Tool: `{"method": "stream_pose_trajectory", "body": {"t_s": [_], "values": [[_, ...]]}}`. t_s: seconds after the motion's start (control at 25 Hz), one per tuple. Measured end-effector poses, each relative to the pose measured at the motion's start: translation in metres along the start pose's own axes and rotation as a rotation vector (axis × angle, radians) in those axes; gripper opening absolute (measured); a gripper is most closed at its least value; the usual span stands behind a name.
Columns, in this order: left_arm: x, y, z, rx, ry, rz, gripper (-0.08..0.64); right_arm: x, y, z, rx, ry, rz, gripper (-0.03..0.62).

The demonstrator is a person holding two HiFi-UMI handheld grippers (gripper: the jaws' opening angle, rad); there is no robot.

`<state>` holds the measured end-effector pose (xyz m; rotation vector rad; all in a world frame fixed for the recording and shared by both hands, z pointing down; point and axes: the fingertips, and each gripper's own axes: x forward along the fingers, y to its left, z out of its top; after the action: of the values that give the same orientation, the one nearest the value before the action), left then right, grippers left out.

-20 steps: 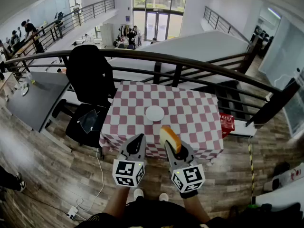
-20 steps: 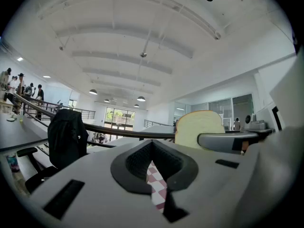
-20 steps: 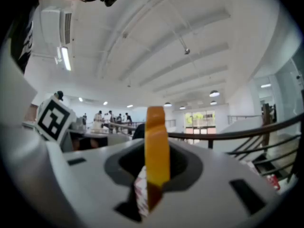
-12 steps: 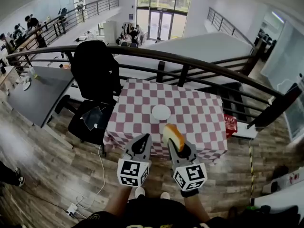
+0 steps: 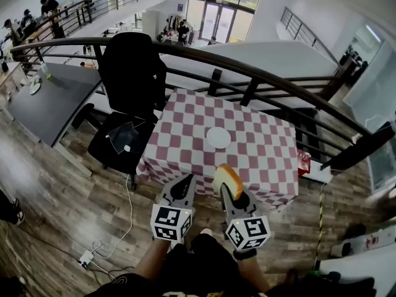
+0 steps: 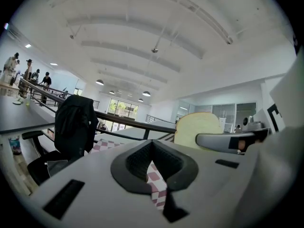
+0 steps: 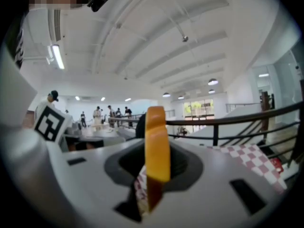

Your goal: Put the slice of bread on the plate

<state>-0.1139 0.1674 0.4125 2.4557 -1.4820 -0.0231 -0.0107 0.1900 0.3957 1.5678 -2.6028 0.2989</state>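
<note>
Bread (image 5: 226, 178) stands on edge, pinched in the right gripper (image 5: 228, 192). Left gripper (image 5: 185, 181) is pressed together, empty; plate (image 5: 218, 137) lies well apart

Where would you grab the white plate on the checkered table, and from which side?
Pinch the plate by its rim, at the edge nearest the person, coming in low from that side. It lies flat on the tablecloth, so probably only the thin rim gives jaws a hold.

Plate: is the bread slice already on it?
No, the plate lies bare, and the bread slice stands clamped upright in the right gripper.
</note>
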Motion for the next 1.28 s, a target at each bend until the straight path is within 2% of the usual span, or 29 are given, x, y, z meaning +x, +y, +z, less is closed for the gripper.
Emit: {"method": "stream_pose_trajectory", "body": {"t_s": [0.2,0.36,0.64,0.88,1.08,1.28], "values": [[0.004,0.009,-0.016,-0.013,0.025,0.016,0.018,0.014,-0.006,-0.014,0.024,0.029,-0.002,0.098],[0.026,0.022,-0.008,0.008,0.021,0.039,0.018,0.041,-0.021,-0.013,0.03,0.027,0.013,0.098],[0.111,0.033,0.021,0.049,-0.013,0.092,0.018,0.105,-0.074,0.022,0.003,-0.015,0.08,0.098],[0.196,0.021,0.058,0.125,-0.09,0.057,0.018,0.17,-0.132,0.063,-0.041,-0.042,0.18,0.098],[0.241,0.033,0.064,0.098,-0.116,0.092,0.018,0.207,-0.163,0.062,-0.044,-0.013,0.243,0.098],[0.266,0.043,0.045,0.108,-0.058,0.161,0.018,0.232,-0.188,0.041,0.012,0.027,0.257,0.098]]}}
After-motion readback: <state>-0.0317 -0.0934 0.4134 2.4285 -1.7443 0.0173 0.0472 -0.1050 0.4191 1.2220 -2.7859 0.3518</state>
